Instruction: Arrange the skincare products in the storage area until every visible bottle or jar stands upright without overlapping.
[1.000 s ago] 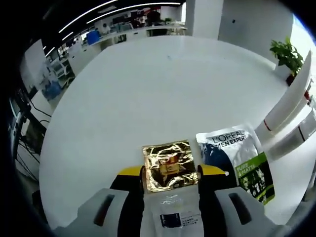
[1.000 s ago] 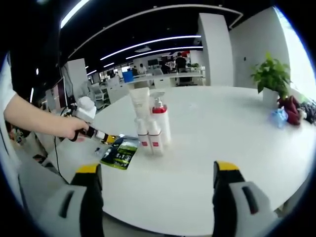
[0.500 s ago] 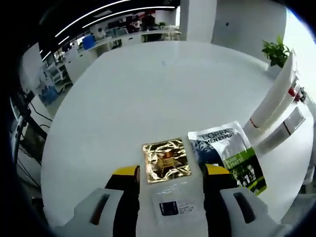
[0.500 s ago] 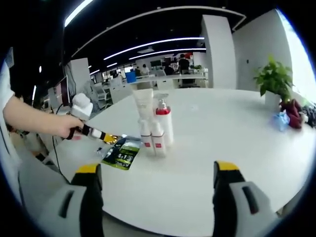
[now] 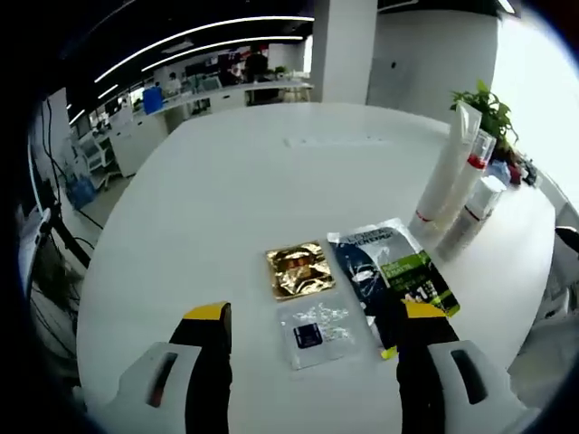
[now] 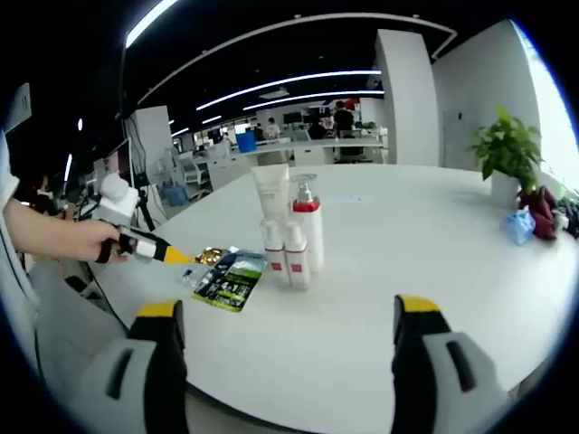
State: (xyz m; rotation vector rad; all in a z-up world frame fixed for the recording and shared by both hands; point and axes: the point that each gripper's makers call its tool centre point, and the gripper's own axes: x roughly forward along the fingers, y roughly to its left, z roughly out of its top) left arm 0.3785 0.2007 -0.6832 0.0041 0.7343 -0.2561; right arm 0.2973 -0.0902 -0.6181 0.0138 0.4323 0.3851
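White table (image 5: 226,181): gold foil sachet (image 5: 298,269), clear sachet (image 5: 318,330) and L'Oréal pouch (image 5: 391,278) lie flat, adjacent, not overlapping; 4 bottles (image 6: 291,237) upright nearby. Left gripper (image 5: 312,318) and right gripper (image 6: 288,316): jaws wide, empty. Step: layout apparently near complete; next, check spacing.

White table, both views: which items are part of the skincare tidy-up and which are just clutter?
Job items:
- tall white squeeze tube
- red-collared white pump bottle
- two small white bottles with red bands
- green-and-black sachet
- gold foil sachet
- clear sachet with dark label

Lying about:
- potted green plant
- blue crumpled item
- dark red item
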